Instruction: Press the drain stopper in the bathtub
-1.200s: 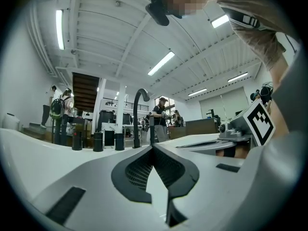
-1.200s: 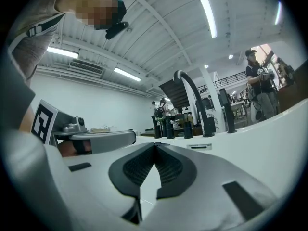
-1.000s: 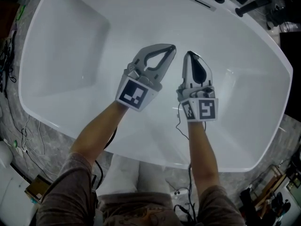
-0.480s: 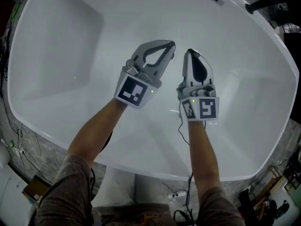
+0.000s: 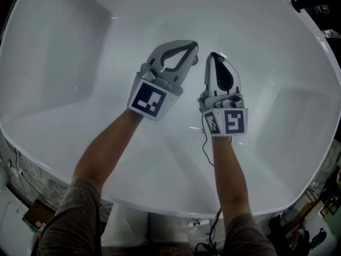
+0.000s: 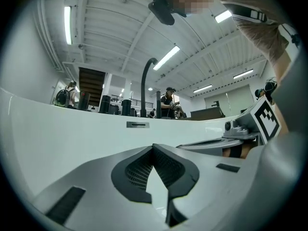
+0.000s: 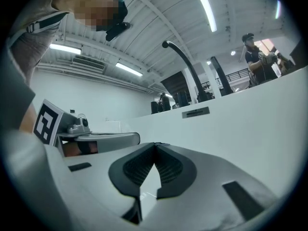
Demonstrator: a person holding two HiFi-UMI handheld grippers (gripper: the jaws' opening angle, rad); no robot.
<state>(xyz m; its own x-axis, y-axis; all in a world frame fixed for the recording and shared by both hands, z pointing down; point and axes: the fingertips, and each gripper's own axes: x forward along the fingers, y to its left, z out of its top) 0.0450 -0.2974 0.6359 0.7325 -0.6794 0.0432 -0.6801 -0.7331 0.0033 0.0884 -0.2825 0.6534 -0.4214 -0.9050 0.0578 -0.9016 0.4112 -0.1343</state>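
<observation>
Evidently the approach step was in hand: both tools hung low inside the white bathtub [image 5: 64, 63], over the middle of its floor, and as far as the pictures showed nothing was being pressed yet. The left hand-held gripper [image 5: 192, 47] lay tilted, its tip pointing far and to the right. The right hand-held gripper [image 5: 214, 57] sat just beside it on the right, its tip pointing far. The two tips were near each other but apart. Each gripper's own view showed its jaws closed tip to tip, with only bare white tub visible through the small gap behind the tips, so neither held anything.

The drain stopper could not be made out in any view. It presumably sat on the tub floor beneath or just beyond the two tips, hidden by them. On the far wall the overflow slot [image 6: 138, 124] faced both grippers, with the dark arched faucet [image 6: 146, 83] rising above it from the rim.

The next move would likely call for uncovering the stopper enough to see it. One closed tip would then be set squarely over its centre and pushed straight down before lifting off. A slanted push might skid off a smooth cap onto the tub floor.
</observation>
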